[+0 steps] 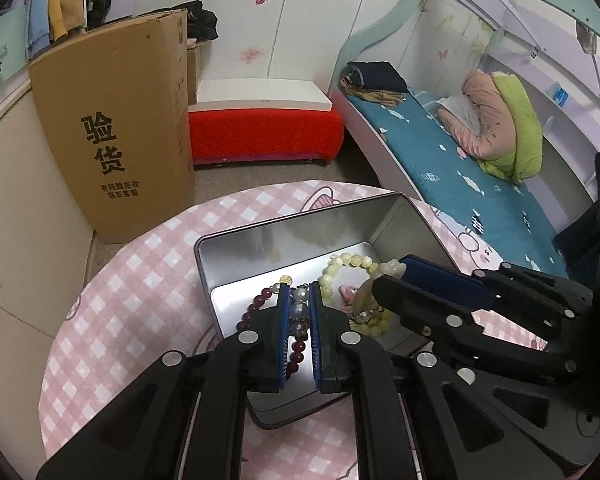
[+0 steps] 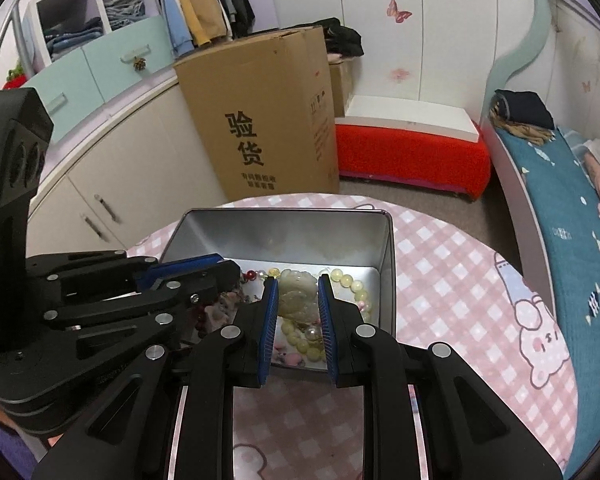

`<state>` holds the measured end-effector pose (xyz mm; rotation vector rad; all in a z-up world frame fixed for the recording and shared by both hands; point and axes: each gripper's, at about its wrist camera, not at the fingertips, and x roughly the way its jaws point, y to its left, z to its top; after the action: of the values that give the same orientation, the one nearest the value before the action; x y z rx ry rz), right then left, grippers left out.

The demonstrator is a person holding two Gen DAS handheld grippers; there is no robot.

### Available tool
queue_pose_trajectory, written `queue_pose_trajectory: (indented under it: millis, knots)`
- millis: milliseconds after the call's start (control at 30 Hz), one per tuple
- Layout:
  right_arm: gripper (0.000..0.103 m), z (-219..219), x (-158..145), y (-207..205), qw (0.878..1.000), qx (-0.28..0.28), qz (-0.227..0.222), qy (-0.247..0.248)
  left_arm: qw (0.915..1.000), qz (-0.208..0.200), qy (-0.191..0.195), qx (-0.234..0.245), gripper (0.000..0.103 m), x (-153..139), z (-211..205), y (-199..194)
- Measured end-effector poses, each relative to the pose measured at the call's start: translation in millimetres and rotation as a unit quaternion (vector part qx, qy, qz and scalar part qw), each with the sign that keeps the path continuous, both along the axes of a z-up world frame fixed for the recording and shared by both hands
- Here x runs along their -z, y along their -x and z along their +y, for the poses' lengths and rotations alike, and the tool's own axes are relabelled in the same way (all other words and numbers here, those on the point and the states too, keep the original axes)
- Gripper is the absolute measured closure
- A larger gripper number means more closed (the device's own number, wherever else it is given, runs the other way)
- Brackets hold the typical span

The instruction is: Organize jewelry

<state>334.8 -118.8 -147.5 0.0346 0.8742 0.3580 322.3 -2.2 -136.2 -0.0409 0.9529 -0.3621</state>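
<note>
Left wrist view: left gripper (image 1: 299, 322) clenched on the dark red and pearl bracelet (image 1: 296, 332), low inside the metal tin (image 1: 260, 240).
Right gripper (image 2: 298, 316): fingers spread, nothing held, either side of the pale jade pendant (image 2: 296, 290).
Tin: sits on the pink checked table (image 2: 440, 280), yellow bead bracelet (image 1: 348, 262) inside too.

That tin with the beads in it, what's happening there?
A person is sorting jewelry with two hand-held tools over an open metal tin on a pink checked table. The left tool is closed on a dark red and pearl bracelet. The right tool straddles a pale jade pendant, not yet gripping it.
</note>
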Motion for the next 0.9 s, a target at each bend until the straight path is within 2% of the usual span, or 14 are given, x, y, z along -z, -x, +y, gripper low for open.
queue_pose_trajectory:
  millis: [433, 633, 900]
  knots:
    - [0.082, 4.4, 5.7, -8.7, 1.000, -0.001, 0.014, -0.002, 1.0000, 0.008, -0.002, 0.003, 0.094, -0.2, 0.1, -2.5]
    - [0.082, 0.1, 6.7, -8.7, 1.000, 0.001, 0.017, -0.005, 0.9999, 0.005, -0.010, -0.003, 0.084, -3.7, 1.8, 0.4]
    - [0.081, -0.6, 6.2, -7.1, 1.000, 0.001, 0.018, -0.006, 0.9999, 0.000, -0.007, -0.013, 0.080, -8.8, 5.5, 3.6]
